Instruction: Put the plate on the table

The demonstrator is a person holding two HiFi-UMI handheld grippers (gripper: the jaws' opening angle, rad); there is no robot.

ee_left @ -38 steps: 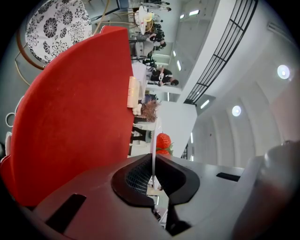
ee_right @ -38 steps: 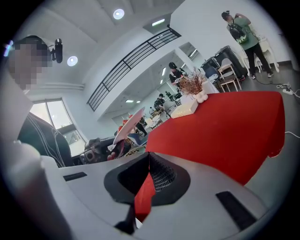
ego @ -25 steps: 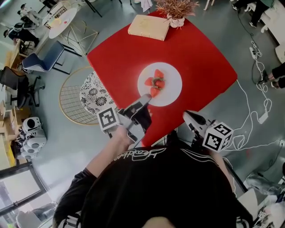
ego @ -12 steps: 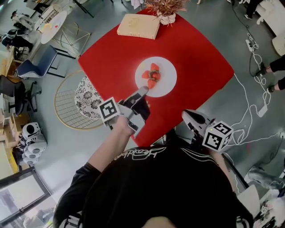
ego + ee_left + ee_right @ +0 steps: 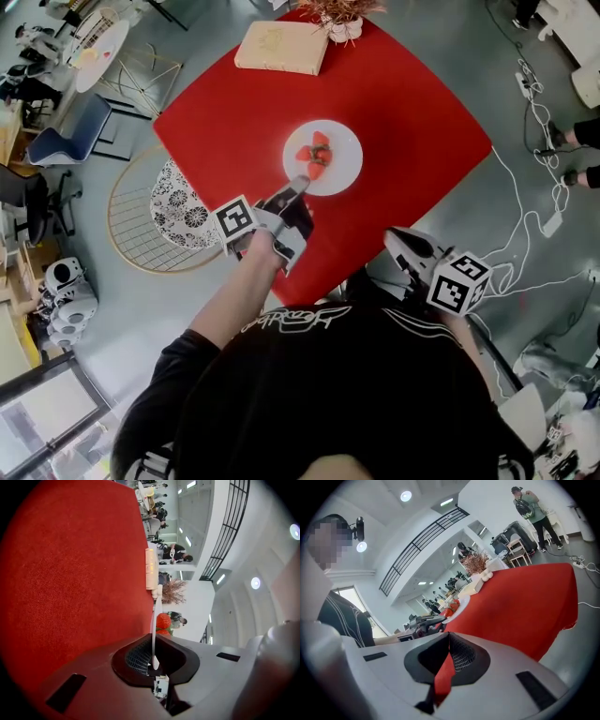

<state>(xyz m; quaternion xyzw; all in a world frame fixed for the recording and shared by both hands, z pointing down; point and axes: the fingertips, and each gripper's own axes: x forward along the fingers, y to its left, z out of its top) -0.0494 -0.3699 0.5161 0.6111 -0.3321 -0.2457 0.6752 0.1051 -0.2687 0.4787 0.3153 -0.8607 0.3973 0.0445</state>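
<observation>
overhead, the white plate apparently rests on the red table, whereas only the left gripper view shows the left gripper clamped on its rim; right gripper closed, empty.

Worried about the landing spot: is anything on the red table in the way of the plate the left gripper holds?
Nothing visible is. The red table around the plate is bare; the book and potted plant sit at its far edge.
</observation>
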